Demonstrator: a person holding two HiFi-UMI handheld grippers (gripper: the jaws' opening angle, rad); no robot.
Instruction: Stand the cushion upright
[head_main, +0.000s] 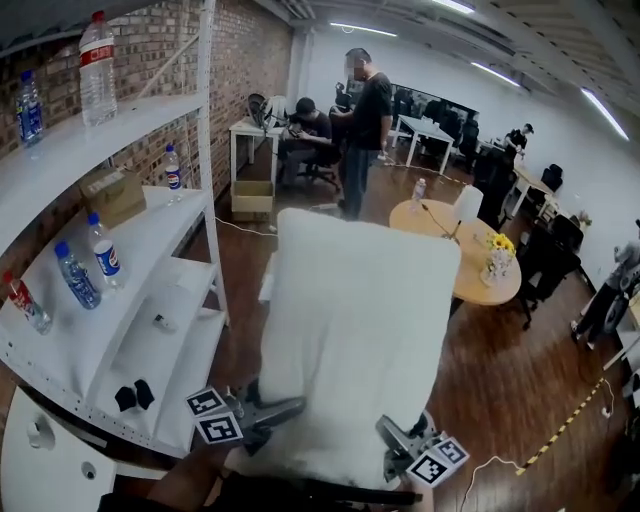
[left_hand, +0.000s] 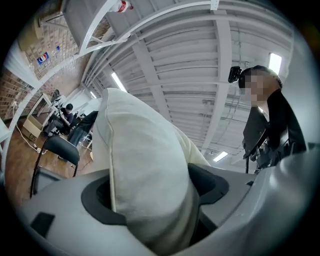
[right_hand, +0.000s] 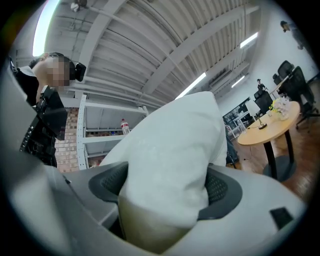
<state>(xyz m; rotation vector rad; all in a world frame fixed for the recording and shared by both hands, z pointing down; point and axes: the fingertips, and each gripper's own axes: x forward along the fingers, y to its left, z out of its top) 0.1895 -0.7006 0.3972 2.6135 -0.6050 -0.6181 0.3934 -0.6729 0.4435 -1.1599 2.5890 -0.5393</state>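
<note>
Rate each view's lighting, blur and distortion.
Head view: evenly lit, fisheye bends the white shelf, cushion sharp. Left gripper view: dark round vignette, ceiling lamp blown out, the near cushion soft. Right gripper view: same vignette, a glaring light strip at top left, cushion bright but textured.

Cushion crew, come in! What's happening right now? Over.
Left gripper and right gripper both clamped on cushion's near edge. Cushion held in the air, not set down. Shelf close at left, not touching.
</note>
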